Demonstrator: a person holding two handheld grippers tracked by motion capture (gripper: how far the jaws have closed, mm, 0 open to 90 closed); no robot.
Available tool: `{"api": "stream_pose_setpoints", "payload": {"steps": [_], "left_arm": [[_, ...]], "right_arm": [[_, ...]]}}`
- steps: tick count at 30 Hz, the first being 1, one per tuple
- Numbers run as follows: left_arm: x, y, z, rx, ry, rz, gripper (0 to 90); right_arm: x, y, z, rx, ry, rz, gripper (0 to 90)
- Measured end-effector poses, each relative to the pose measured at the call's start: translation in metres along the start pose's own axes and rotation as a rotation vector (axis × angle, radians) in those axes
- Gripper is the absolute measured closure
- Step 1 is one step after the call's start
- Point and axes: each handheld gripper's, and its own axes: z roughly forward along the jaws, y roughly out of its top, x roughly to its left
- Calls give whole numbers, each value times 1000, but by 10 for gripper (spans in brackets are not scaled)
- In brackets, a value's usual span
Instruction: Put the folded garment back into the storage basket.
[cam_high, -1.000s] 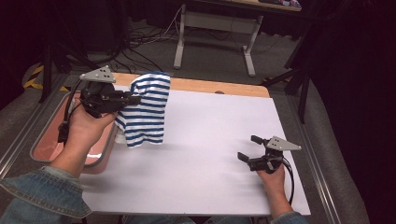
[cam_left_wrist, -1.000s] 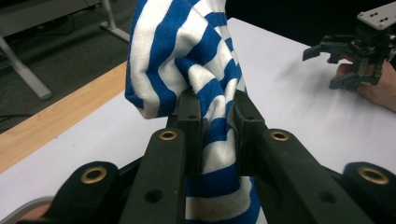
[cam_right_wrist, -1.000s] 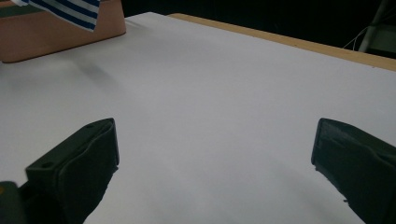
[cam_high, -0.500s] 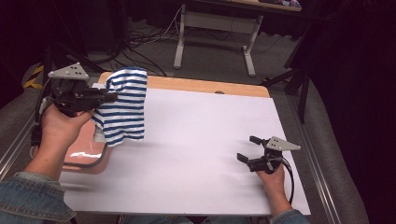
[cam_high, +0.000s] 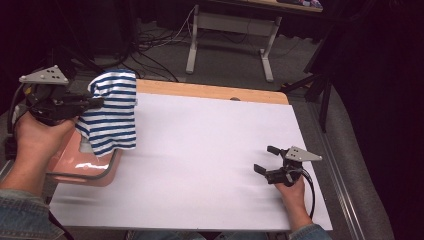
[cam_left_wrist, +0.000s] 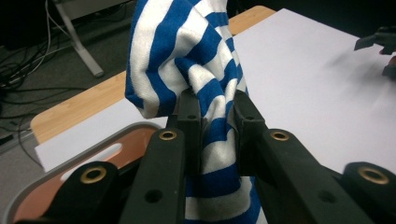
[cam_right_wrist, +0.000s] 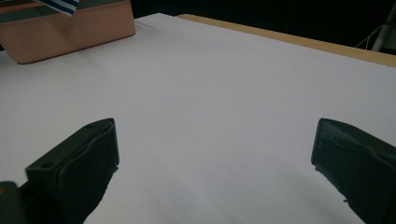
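The left tool (cam_high: 95, 102) is clenched on a bunched cloth (cam_high: 112, 112) with blue and white stripes, soft and creased, hanging in folds over the pink tray (cam_high: 82, 165) at the tabletop's (cam_high: 200, 150) left edge. The right tool (cam_high: 265, 160) rests released, jaws wide apart, holding nothing.

A blue-and-white striped cloth (cam_high: 112, 114) is hanging bunched in the air at the table's left edge, its folds drooping down toward the pink tray (cam_high: 82, 165) below it. The stripes are running roughly level across the soft knit fabric. Its upper part is puffing up in a rounded heap, while the middle is being pinched tight into a narrow, creased waist, and the lower part is falling loose beneath. In the left gripper view the cloth (cam_left_wrist: 196, 70) is twisting into deep wrinkles around that pinched spot.
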Motion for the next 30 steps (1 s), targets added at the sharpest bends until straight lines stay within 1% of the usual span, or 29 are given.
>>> {"api": "stream_pose_setpoints", "payload": {"steps": [10, 17, 20, 24, 29, 30], "left_arm": [[15, -12, -20, 7, 27, -7, 776], [25, -21, -32, 23, 30, -7, 776], [29, -25, -32, 41, 21, -8, 776], [33, -33, -29, 68, 12, -1, 776], [35, -45, -21, 111, 1, 5, 775], [36, -47, -19, 118, -4, 1, 775]], "right_arm": [[0, -1, 0, -9, 2, 5, 10], [1, -1, 1, -12, 8, 4, 10], [0, -1, 1, -13, 7, 5, 10], [0, -1, 1, -15, 7, 3, 10], [1, -1, 1, -16, 11, 4, 9], [1, -1, 1, -17, 13, 5, 9]]}}
